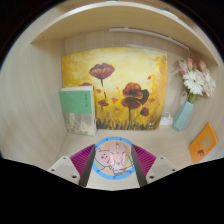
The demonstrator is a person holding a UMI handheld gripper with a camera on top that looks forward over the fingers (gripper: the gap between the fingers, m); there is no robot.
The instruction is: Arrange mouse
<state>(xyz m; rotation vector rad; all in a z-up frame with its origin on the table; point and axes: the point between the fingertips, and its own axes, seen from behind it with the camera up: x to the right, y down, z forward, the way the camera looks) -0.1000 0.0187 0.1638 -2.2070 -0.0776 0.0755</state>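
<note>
The tongs (113,160) grip a card-like patterned thing (113,158), its lower part cut off between the pads; whether it is the mouse is unclear. Beyond it, a flower painting (113,88) leans on the counter (170,143).

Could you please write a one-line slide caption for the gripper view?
Gripper holding a pale mouse before a flower painting, book and vase.

We can read no words, brands or numbers here: the pale green upright book (77,108) carries only unreadable marks, and the small orange card (204,140) likewise.
</note>
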